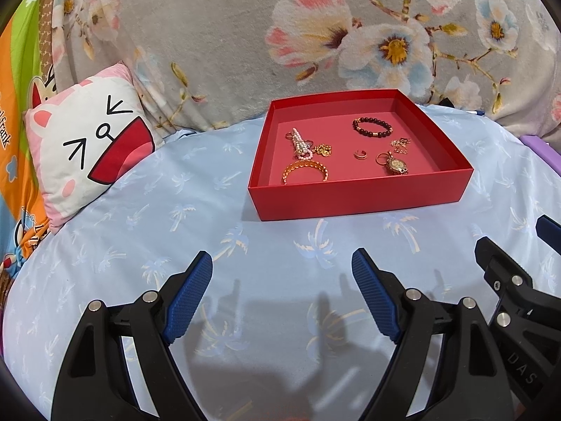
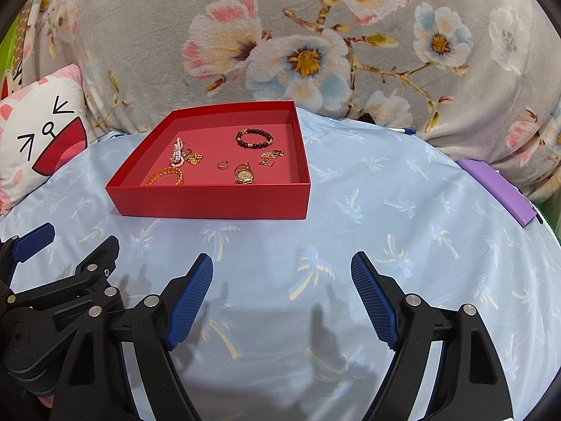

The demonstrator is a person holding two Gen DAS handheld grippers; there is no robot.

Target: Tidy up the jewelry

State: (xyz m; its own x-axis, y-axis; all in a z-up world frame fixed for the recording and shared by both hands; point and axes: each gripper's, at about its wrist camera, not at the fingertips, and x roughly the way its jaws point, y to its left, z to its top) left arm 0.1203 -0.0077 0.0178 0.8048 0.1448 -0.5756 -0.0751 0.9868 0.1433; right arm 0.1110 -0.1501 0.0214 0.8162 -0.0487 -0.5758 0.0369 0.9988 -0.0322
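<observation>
**Red tray w/ jewelry sitting on bed, both tools hovering open**

A shallow red tray is lying on the bed's light-blue palm-print sheet, one open compartment, no dividers. All the jewelry is sitting inside it, loose on the floor, pieces mostly apart:

- dark beaded bracelet lying toward the back, right of centre
- pink-and-white pearl strand at the left, w/ a small gold pendant/chain just beside it
- gold bangle at the front left, near the front wall
- small gold ring about mid-tray
- gold watch at the front right, a ring-like piece touching it
- tangled gold chain near the right wall, behind the watch

Left tool is hanging above the sheet in front of the tray, jaws standing wide apart, nothing between them. Right tool is doing the same, jaws spread wide, empty; well short of the tray.

Cat-face cushion is leaning left of the tray, floral blanket bunched behind. Purple box is lying at the bed's right edge, well apart from the tray; contents can't tell.
</observation>
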